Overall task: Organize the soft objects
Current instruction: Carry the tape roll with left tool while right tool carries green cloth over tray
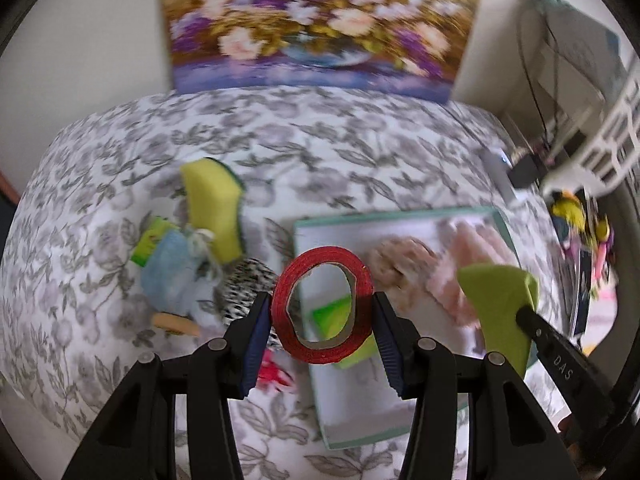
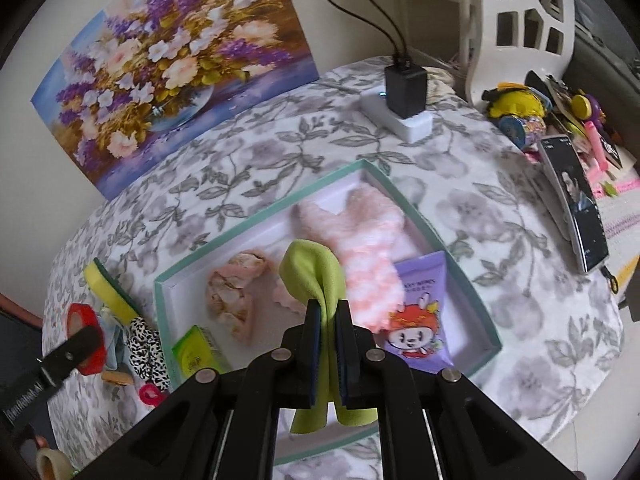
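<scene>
The green cloth (image 2: 316, 276) hangs folded, pinched between the pressed-together pads of the right gripper (image 2: 328, 344) just above the teal-rimmed box (image 2: 256, 224), probably so it can drop in with the other soft things. Inside the box I count one fluffy pink sock (image 2: 368, 248), one crumpled pink piece (image 2: 232, 292), one purple packet (image 2: 420, 320) and one green pack (image 2: 196, 352). The left gripper (image 1: 322, 312) clamps one red tape roll (image 1: 320, 304) by its sides, held over the box's left edge. One yellow sponge (image 1: 216, 208) waits outside on the flowered cloth (image 1: 320, 152).
</scene>
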`<state>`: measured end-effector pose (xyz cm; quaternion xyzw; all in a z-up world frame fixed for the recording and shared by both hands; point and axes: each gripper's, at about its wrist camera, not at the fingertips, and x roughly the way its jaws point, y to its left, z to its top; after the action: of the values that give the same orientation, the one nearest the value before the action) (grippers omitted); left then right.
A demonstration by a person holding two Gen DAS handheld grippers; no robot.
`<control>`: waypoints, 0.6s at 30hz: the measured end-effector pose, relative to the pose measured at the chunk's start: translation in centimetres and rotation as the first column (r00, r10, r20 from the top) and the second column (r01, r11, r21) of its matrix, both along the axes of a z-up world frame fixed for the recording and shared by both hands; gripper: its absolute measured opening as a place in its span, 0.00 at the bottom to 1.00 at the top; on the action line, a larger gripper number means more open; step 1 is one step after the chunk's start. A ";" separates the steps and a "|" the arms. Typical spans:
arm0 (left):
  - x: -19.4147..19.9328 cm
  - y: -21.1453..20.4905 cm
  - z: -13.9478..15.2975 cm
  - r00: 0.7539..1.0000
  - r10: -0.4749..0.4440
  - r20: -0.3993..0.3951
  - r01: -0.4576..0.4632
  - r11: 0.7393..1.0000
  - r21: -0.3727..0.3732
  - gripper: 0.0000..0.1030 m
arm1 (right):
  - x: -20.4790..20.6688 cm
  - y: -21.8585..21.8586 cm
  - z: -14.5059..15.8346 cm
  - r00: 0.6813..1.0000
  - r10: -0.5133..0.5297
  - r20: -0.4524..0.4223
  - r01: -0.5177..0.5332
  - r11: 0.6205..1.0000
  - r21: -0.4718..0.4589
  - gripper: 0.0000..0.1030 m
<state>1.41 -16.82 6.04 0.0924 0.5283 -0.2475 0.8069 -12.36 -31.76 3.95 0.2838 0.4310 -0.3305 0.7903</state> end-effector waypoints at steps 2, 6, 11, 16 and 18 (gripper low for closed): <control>-0.8 -1.0 -0.2 1.000 -0.031 0.001 0.031 0.999 0.017 0.50 | -0.3 -0.1 -0.1 1.000 0.001 -0.003 0.000 1.000 0.006 0.07; -1.8 -2.3 -1.1 0.997 -0.072 -0.015 0.073 0.996 0.043 0.51 | 0.0 0.0 -1.1 0.999 0.019 -0.039 -0.018 0.999 0.029 0.07; -2.0 -3.3 -3.9 0.989 -0.090 -0.114 0.098 0.993 0.070 0.51 | 0.5 0.1 -3.6 0.992 0.050 -0.117 -0.041 0.996 0.077 0.07; -2.4 -4.1 -6.7 0.973 -0.100 -0.207 0.122 0.988 0.097 0.51 | 0.5 -0.1 -6.2 0.980 0.072 -0.187 -0.047 0.990 0.136 0.08; -2.5 -4.1 -7.5 0.965 -0.095 -0.243 0.122 0.988 0.098 0.53 | 0.4 -0.1 -6.6 0.978 0.073 -0.194 -0.044 0.988 0.147 0.10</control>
<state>-1.05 -20.96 -1.46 0.1360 0.6282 -0.2708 0.7166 -11.97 -31.86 -2.64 0.2921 0.5383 -0.3021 0.7305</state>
